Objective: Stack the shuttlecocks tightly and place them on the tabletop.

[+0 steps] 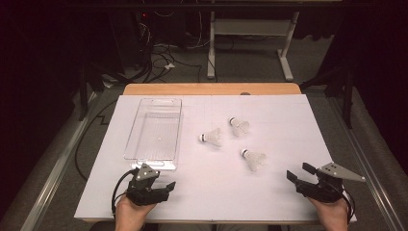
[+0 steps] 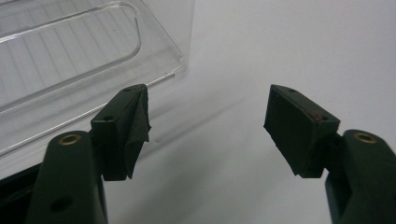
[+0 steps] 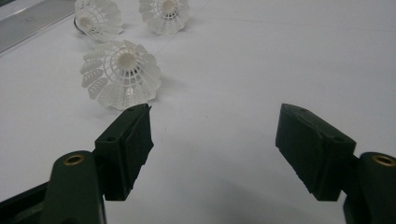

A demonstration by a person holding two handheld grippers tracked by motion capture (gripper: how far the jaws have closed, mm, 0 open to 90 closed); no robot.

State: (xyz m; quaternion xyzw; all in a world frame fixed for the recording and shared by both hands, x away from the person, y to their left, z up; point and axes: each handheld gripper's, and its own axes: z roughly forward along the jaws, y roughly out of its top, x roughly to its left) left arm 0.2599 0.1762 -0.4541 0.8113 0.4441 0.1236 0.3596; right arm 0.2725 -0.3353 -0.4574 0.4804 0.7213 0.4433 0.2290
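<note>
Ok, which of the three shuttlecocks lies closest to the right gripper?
The shuttlecock nearest the table's front edge, just ahead of the open right gripper. The other two lie farther back, toward the clear tray.

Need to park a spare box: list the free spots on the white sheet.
Free: the far right, beyond the shuttlecocks; the near strip between the left gripper and right gripper. Crowded: mid-sheet, shuttlecocks beside the clear tray.

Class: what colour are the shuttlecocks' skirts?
White, on all three shuttlecocks; clearest in the right gripper view.
</note>
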